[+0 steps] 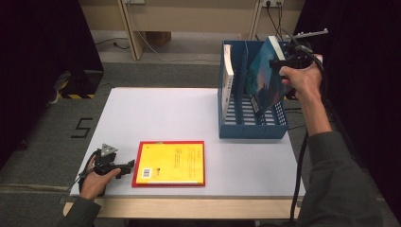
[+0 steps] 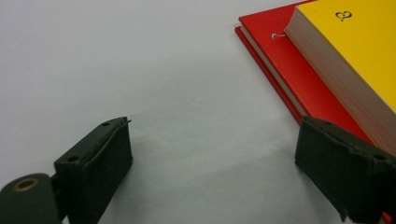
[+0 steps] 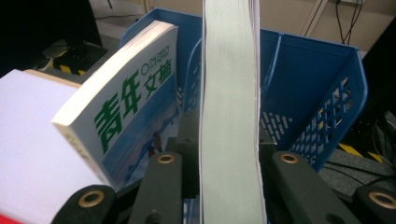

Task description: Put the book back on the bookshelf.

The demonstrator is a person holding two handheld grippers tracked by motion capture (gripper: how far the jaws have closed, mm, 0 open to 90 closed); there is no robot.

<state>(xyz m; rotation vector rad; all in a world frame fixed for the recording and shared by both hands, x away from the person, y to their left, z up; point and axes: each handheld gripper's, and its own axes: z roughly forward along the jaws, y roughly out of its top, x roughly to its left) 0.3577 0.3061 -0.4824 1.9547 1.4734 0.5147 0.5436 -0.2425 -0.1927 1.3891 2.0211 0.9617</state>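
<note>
The right tool (image 1: 279, 64) was clamped on the upper edge of a teal-covered book (image 1: 265, 80), holding it tilted over the right-hand slot of the blue file rack (image 1: 253, 126) at the far right of the white surface (image 1: 156, 113); in the right gripper view the jaws pressed both sides of the grey-white page block (image 3: 231, 116), which ran straight up between them. The book looked like a paperback, light and a little flexible, so a grip at one edge would let it swing and sag; a hold close to the spine would probably control it better, and the glossy cover could slip. A second book (image 3: 126, 107) leaned in the left slot of the rack, its spine printed in green Chinese characters, 青年文摘, with small Latin lettering above that was likely "Qingnian Wenzhai", though it was too small to read with certainty. Near the front edge of the surface lay a yellow book (image 1: 176, 163) on top of a red book (image 2: 299, 70), flat and stacked; the yellow cover showed a barcode and lines of print too fine to make out. The left tool (image 1: 124, 168) rested on the surface just beside the stack, jaws wide apart and holding nothing.
</note>
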